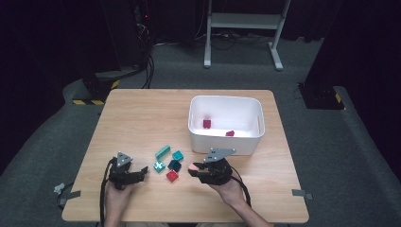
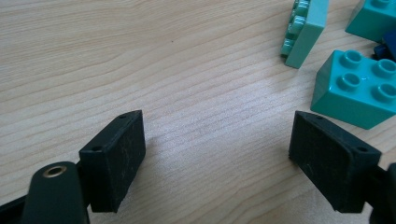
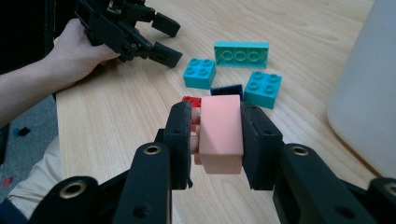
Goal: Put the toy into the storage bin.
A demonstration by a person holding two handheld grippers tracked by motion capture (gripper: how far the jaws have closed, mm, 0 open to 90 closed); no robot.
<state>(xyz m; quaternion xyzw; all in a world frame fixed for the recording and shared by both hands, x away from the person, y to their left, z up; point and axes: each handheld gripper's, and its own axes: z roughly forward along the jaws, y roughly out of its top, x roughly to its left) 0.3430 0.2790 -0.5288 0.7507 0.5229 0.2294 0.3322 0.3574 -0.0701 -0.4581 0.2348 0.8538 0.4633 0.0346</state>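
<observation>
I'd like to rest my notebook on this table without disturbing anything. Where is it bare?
The far left stretch of the table, beside the white bin, is bare, and so is the near right corner past the right gripper holding a pink brick. It is crowded between the two grippers, where the loose bricks lie near the open left gripper.

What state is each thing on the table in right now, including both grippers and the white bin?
Right gripper: jaws shut on the pink brick, lifted off the table.
Left gripper: jaws open, nothing between them.
White bin: upright, open top, two red bricks inside.
Long teal brick: lying on its side on the table.
Red brick on the table: loose, studs up.
</observation>
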